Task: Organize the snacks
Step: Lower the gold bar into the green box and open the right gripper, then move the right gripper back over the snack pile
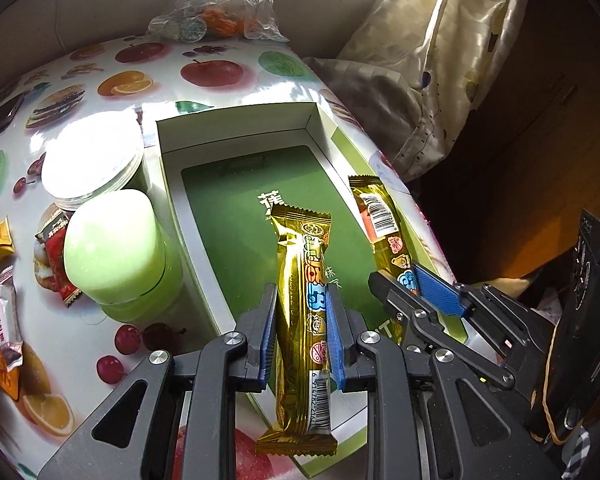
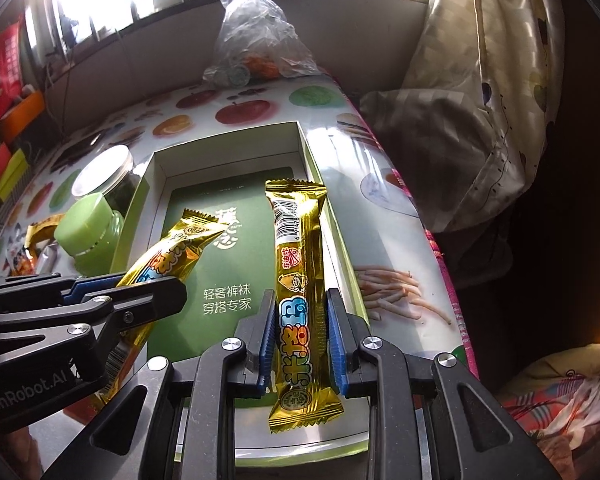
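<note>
My left gripper point(image 1: 302, 328) and right gripper point(image 2: 298, 340) each clamp a gold snack bar point(image 1: 302, 280) point(image 2: 300, 280) mid-length, frame centre, over the green box point(image 1: 236, 128). Light, crinkly, slippery foil; likely crushable.

An open box point(image 1: 236, 136) sits mid-frame on the table point(image 1: 220, 92). Left of the box stand two jars point(image 1: 116, 248), with loose snack packets point(image 1: 56, 264) at the far left edge. A plastic bag point(image 1: 220, 4) lies behind at the top. Two snack bars point(image 1: 304, 304) hang over the box, each between the pads of a hand-held gripper point(image 1: 300, 320).
</note>
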The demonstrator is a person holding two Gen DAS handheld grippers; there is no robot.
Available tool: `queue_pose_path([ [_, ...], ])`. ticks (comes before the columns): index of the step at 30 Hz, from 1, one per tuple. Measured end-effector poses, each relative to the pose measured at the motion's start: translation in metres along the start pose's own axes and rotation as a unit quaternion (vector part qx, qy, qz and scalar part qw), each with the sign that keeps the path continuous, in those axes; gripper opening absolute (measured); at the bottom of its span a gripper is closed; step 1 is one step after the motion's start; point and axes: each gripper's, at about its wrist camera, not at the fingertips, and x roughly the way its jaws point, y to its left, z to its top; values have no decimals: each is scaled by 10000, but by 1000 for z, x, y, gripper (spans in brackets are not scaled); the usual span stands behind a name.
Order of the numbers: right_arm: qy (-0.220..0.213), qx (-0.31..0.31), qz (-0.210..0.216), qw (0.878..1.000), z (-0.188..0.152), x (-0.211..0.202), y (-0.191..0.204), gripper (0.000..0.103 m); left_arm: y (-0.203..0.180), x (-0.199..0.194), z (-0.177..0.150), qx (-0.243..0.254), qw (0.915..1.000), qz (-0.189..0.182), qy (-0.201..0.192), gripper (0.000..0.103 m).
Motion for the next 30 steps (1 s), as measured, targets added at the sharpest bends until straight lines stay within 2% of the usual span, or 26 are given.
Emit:
queue_pose_path([
  [8,-4,-33,0,10000,-1,-1,0,23,2,5,-1,-61,9999,-76,59,26],
  [12,-5,-52,9,10000,-3,-1,1,27,1,3,-1,-53,9999,-90,-22,42],
  [13,-1,-52,3,10000,-3,-2,2,28,2,2,-1,-68,9999,-89,-17,43],
  [19,-29,-46,-4,10000,-3,-5,3,33,1,-9,-5,-74,9999,-88,-129,43],
  [23,-100,-39,-20,9999,-2,-12,4,39,1,-23,-9,-39,9995,56,-294,43],
  [30,-328,179,7,9993,-4,-33,3,44,10,-58,-24,4,9969,342,-706,43],
])
